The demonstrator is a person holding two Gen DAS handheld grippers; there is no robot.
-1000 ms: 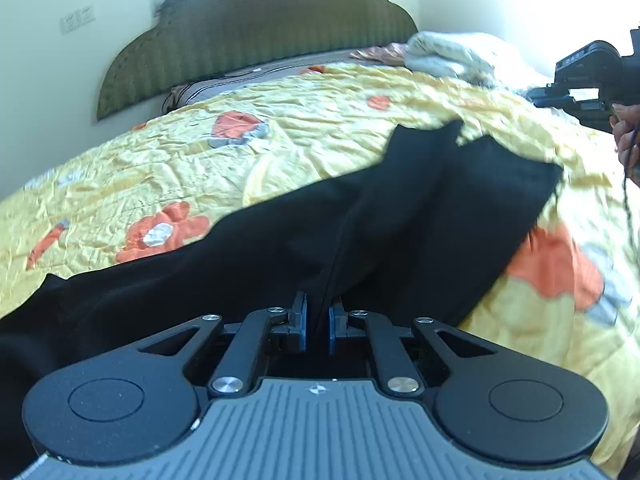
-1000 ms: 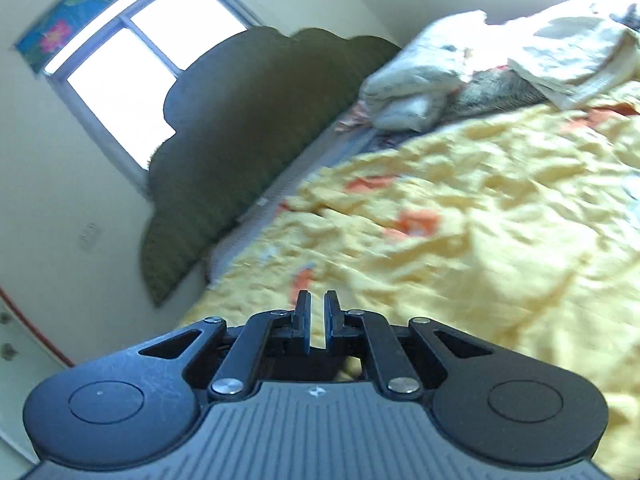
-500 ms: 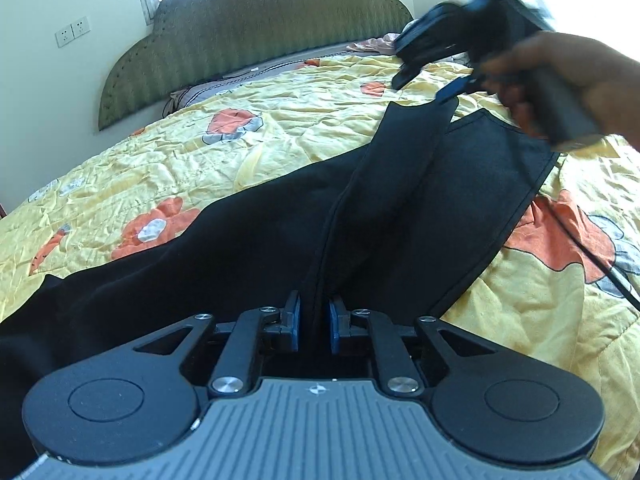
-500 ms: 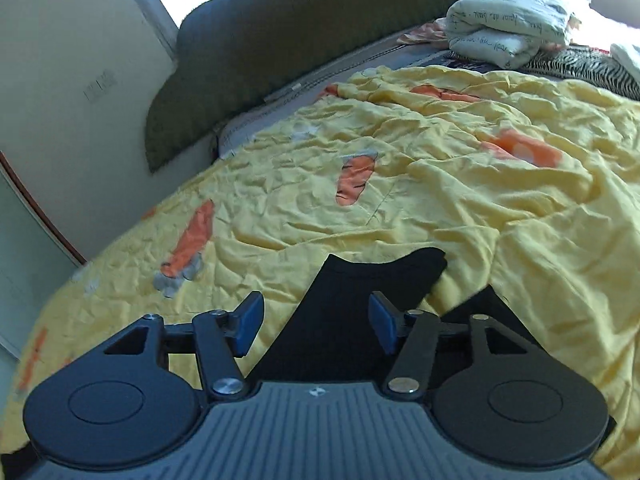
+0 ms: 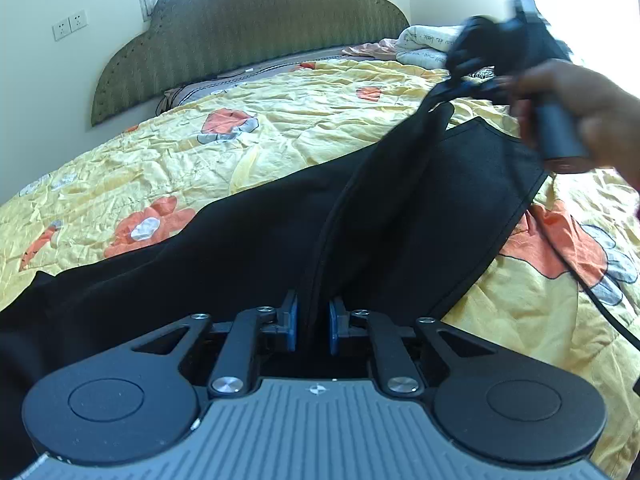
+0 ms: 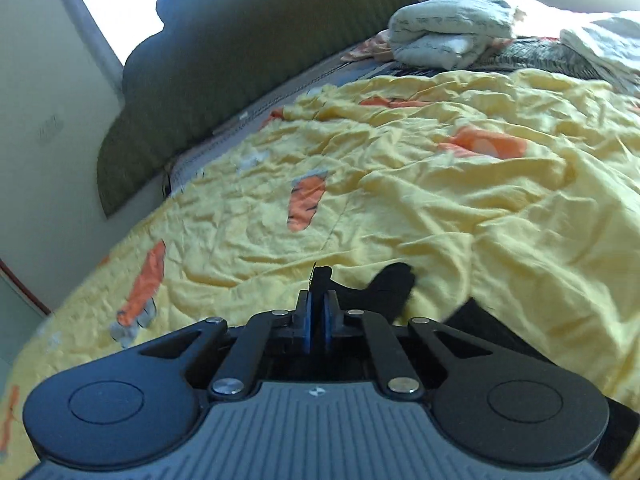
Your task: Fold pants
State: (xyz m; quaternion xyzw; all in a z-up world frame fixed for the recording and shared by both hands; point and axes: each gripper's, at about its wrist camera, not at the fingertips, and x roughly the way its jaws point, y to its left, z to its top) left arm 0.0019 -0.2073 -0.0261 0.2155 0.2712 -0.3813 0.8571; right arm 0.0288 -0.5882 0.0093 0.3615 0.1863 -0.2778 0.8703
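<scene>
Black pants (image 5: 240, 248) lie spread across a yellow flowered bedspread (image 5: 280, 132). At the near end, my left gripper (image 5: 313, 320) has a raised fold of the pants between its blue pads, and its jaws are closing on it. At the far right a hand (image 5: 580, 96) holds my right gripper (image 5: 460, 84), which pinches the far corner of one leg and lifts it off the bed. In the right wrist view the right gripper (image 6: 317, 312) is shut, with a tip of black cloth (image 6: 390, 284) poking out past its pads.
A green padded headboard (image 5: 248, 40) stands at the far end under a window. Folded pale bedding (image 6: 452, 28) is stacked at the far right of the bed. A black cable (image 5: 580, 276) trails from the right gripper across the bedspread (image 6: 440, 200).
The right gripper swung in over the far leg end with jaws wide, then shut on its corner, raising it slightly. The left gripper stayed in place on the fold.
</scene>
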